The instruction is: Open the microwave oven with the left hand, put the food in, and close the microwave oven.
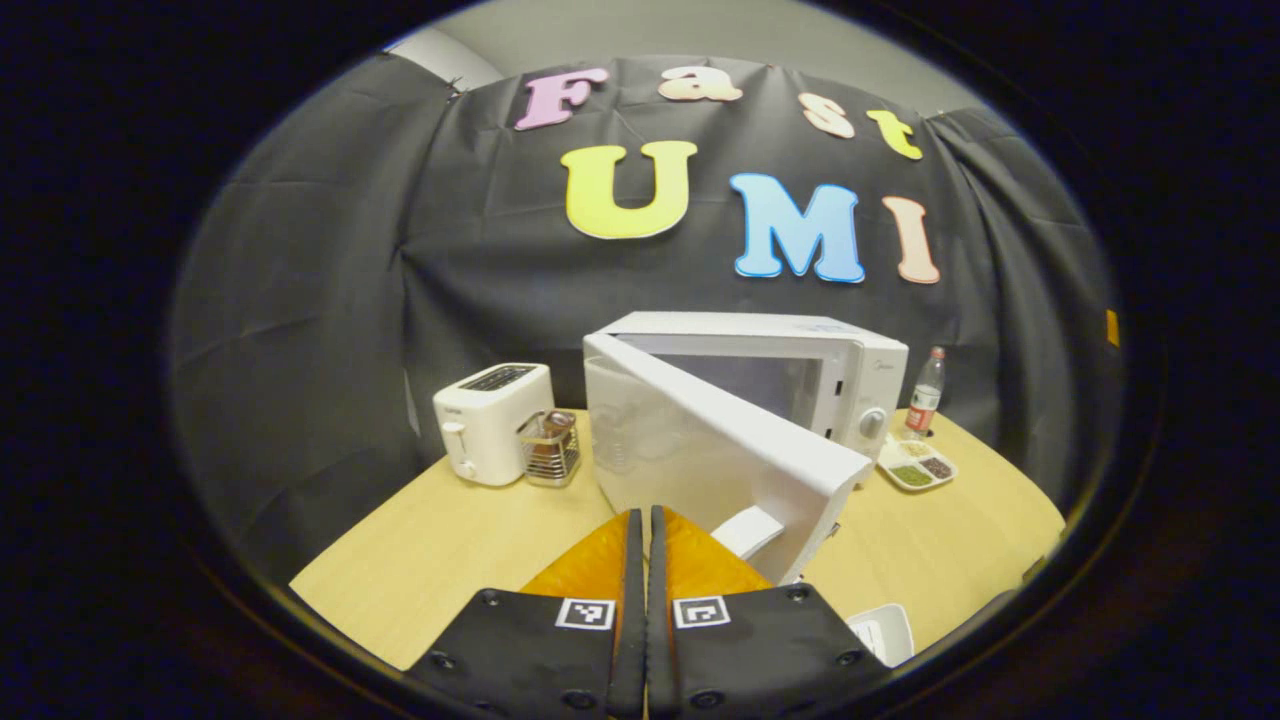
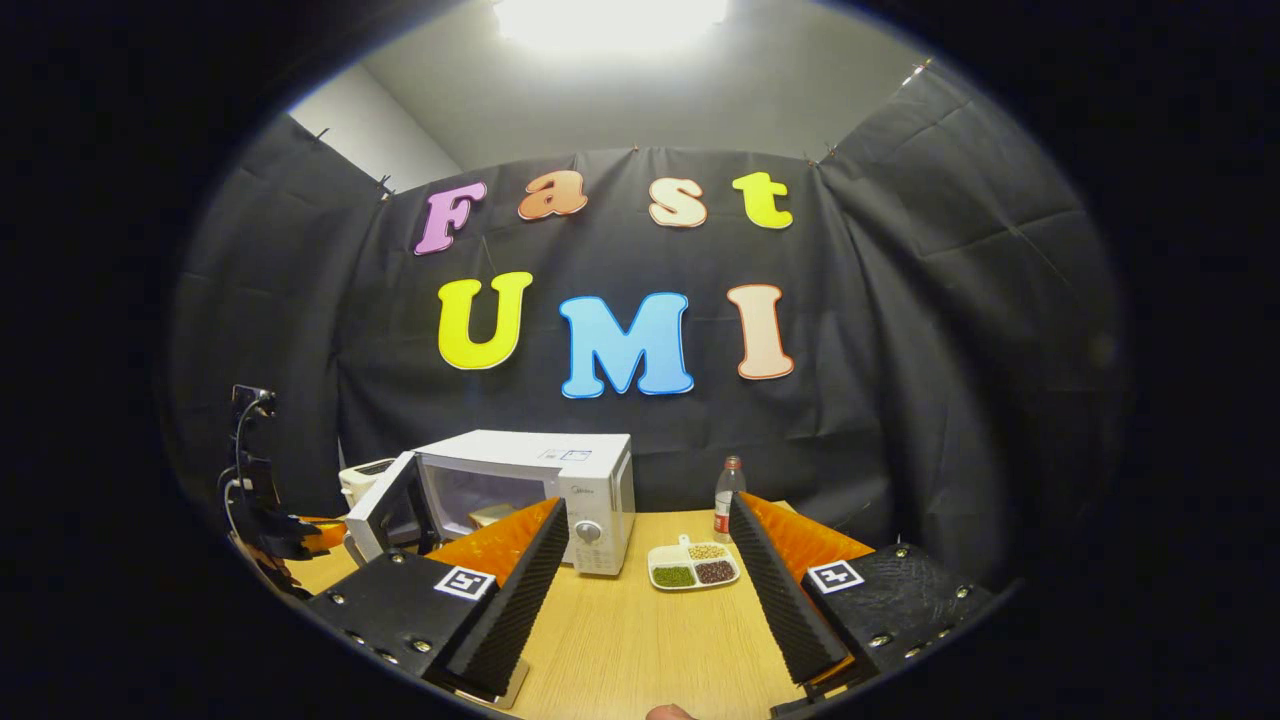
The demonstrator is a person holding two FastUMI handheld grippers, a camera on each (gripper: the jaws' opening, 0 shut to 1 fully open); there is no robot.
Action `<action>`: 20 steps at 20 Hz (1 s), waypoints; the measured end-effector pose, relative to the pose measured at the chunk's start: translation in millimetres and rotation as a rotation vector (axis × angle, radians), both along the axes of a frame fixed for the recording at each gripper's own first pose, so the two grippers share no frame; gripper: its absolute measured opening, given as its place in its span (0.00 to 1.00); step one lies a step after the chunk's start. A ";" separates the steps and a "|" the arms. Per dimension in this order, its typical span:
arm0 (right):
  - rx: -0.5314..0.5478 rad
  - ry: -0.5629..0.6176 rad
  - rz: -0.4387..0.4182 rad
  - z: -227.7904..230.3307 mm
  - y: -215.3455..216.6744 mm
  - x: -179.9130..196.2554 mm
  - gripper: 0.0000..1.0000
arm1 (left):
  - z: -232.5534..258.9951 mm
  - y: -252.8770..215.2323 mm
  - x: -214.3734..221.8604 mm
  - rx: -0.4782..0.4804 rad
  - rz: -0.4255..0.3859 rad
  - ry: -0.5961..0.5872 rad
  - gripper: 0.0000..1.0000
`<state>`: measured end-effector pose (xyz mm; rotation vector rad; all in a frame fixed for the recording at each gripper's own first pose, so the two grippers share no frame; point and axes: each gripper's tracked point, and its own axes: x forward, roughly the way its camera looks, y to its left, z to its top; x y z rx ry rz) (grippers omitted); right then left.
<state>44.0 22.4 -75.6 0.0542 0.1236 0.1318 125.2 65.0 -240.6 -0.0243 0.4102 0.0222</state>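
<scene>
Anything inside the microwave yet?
In the right gripper view, the microwave stands open, and a small pale item sits on its floor, too small to identify. The door and the right gripper's finger cover the rest.

One microwave with its door open, one toaster, one bottle, one divided tray, one small rack, two grippers.

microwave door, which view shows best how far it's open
The left gripper view: the microwave door swings out large and close, about halfway open, hinged on the left. The right gripper view shows it small and far off, partly behind a finger.
</scene>
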 end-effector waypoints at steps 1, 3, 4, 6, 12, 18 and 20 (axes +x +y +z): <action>0.006 0.004 -0.005 -1.5 2.7 3.0 0.98 | -1.3 -9.8 5.4 -0.007 -0.028 0.004 0.07; 0.018 0.009 -0.021 -2.2 4.8 8.7 0.98 | -4.3 -27.9 16.5 -0.029 -0.091 0.019 0.10; 0.017 0.014 -0.028 -4.0 6.1 11.0 0.98 | -6.9 -35.3 23.5 -0.034 -0.117 0.022 0.07; 0.004 0.018 -0.046 -7.0 5.9 14.9 0.98 | -9.6 -48.9 37.6 -0.036 -0.166 0.024 0.08; -0.017 0.026 -0.104 -11.7 6.3 26.3 1.00 | -13.3 -77.0 83.7 -0.038 -0.270 0.017 0.07; -0.047 0.037 -0.152 -15.7 8.3 40.3 0.98 | -10.7 -103.6 128.9 -0.091 -0.342 -0.006 0.08; -0.047 0.044 -0.165 -16.7 10.3 43.4 0.98 | -11.2 -109.8 144.1 -0.093 -0.361 -0.013 0.08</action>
